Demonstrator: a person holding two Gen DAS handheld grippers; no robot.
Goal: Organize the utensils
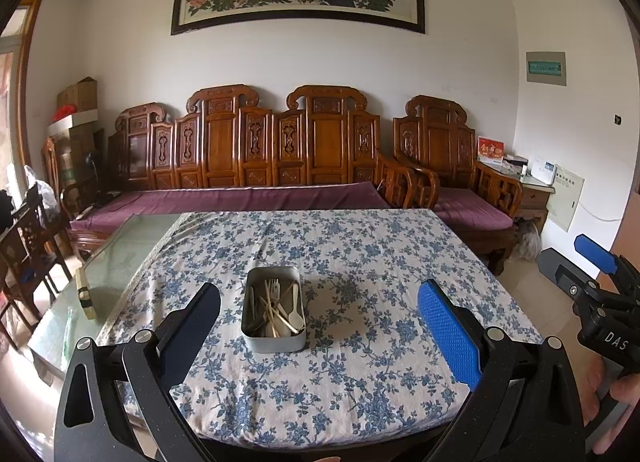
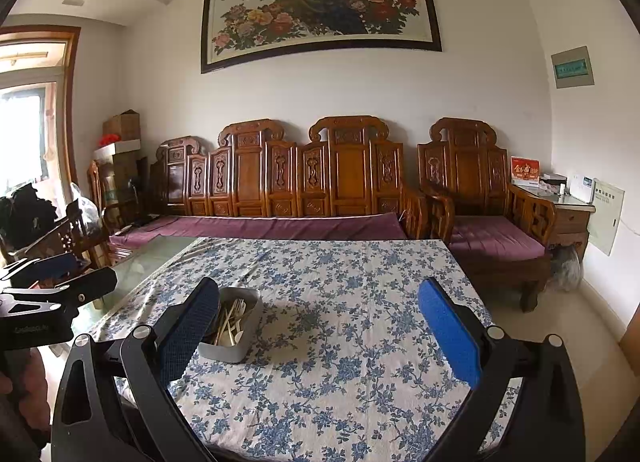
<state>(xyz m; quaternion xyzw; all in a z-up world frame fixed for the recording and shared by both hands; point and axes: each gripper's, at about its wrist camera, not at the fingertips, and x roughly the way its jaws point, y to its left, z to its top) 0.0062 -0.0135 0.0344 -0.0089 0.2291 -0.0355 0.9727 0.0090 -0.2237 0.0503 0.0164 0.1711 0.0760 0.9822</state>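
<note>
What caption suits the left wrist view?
Open left gripper hovers before a metal tin of utensils on a floral tablecloth.

Tin (image 1: pixel 273 336): grey, rectangular, open-topped, sitting mid-table.
Utensils (image 1: pixel 276 308): pale forks, spoons, sticks lying jumbled inside tin.

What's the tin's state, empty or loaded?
Loaded. The tin sits upright on the tablecloth with no lid, holding a loose jumble of pale forks, spoons and sticks. Neither gripper touches it.

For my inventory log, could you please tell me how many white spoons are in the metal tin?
2 visible: one spoon at the metal tin's near right, another spoon behind it. Others may hide under the pile.
</note>
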